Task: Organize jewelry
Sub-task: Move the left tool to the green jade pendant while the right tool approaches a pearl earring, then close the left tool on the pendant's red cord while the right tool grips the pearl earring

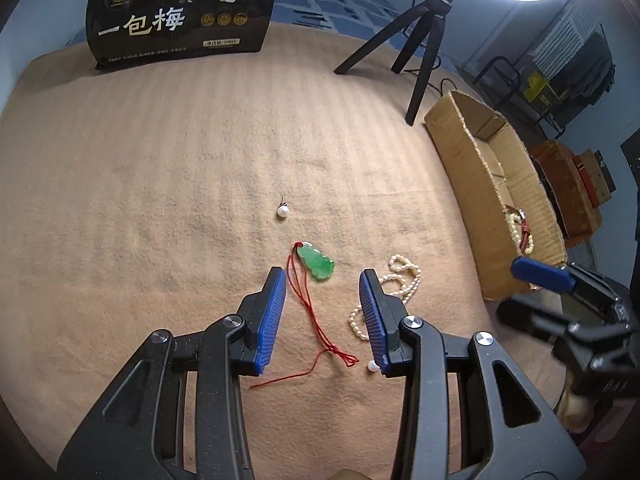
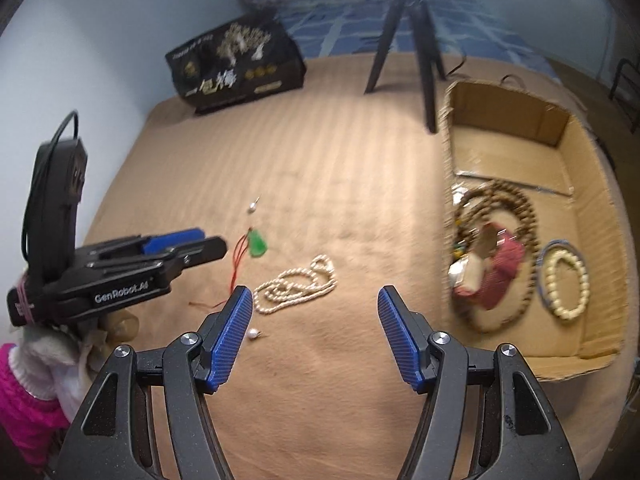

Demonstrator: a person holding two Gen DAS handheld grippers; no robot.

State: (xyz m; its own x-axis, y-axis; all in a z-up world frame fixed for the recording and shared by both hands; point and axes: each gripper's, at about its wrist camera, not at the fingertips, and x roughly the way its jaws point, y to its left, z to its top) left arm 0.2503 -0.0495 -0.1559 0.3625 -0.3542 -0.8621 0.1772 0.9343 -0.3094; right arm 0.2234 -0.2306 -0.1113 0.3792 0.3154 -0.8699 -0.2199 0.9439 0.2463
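Observation:
A green jade pendant (image 1: 318,265) on a red cord (image 1: 316,320) lies on the tan cloth, just ahead of my open, empty left gripper (image 1: 323,280). A pearl necklace (image 1: 404,276) lies to its right, partly behind the right finger. One pearl earring (image 1: 283,211) lies farther ahead, another (image 1: 373,366) by the right finger. My right gripper (image 2: 316,298) is open and empty, between the pearl necklace (image 2: 298,286) and the cardboard box (image 2: 576,208). The pendant (image 2: 258,243) and the left gripper (image 2: 200,242) show at its left.
The box holds a brown bead necklace (image 2: 528,208), a cream bead bracelet (image 2: 568,284), a blue ring and a red pouch (image 2: 502,276). A black snack bag (image 1: 180,12) stands at the back. A black tripod (image 1: 424,40) stands near the box's far end.

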